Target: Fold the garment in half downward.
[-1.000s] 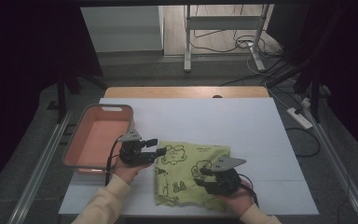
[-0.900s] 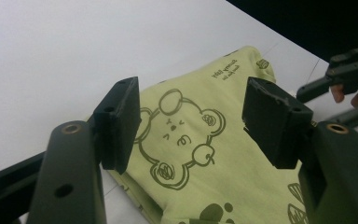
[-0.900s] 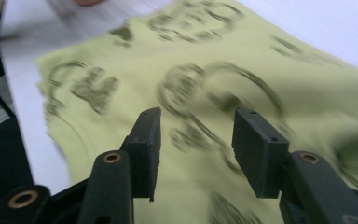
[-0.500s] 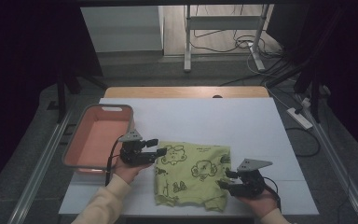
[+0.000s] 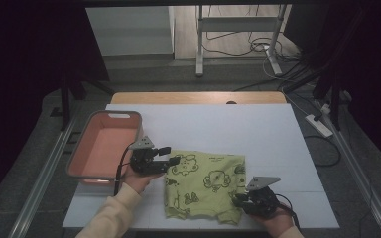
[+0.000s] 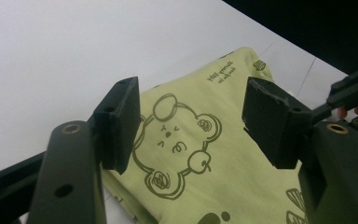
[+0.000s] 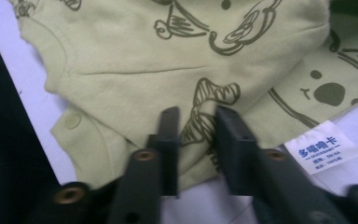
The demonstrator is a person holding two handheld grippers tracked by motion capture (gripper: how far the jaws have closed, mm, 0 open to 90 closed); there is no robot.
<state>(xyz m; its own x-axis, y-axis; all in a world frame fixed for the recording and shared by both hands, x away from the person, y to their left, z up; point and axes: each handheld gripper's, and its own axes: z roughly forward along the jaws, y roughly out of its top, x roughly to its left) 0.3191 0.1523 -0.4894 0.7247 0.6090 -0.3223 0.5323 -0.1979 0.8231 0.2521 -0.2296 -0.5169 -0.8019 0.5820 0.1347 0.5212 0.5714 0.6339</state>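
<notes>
A white table [image 5: 258, 134] carries a pink plastic basket [image 5: 104, 144] with rounded corners at its left and, near the front edge, a folded lime-green baby garment [image 5: 206, 186] of soft knit, printed with dark outlined bears. The person's left forearm in a cream sleeve [image 5: 111, 215] angles in from below; the left gripper [image 5: 174, 161] lies level at the garment's upper left corner, its black jaws wide apart above the cloth, pinching nothing. The right gripper [image 5: 238, 201] sits low at the garment's lower right edge; its jaws have just been closing and stand narrow, with a fold of hem between them. A small white care label [image 7: 325, 147] lies beside it.
</notes>
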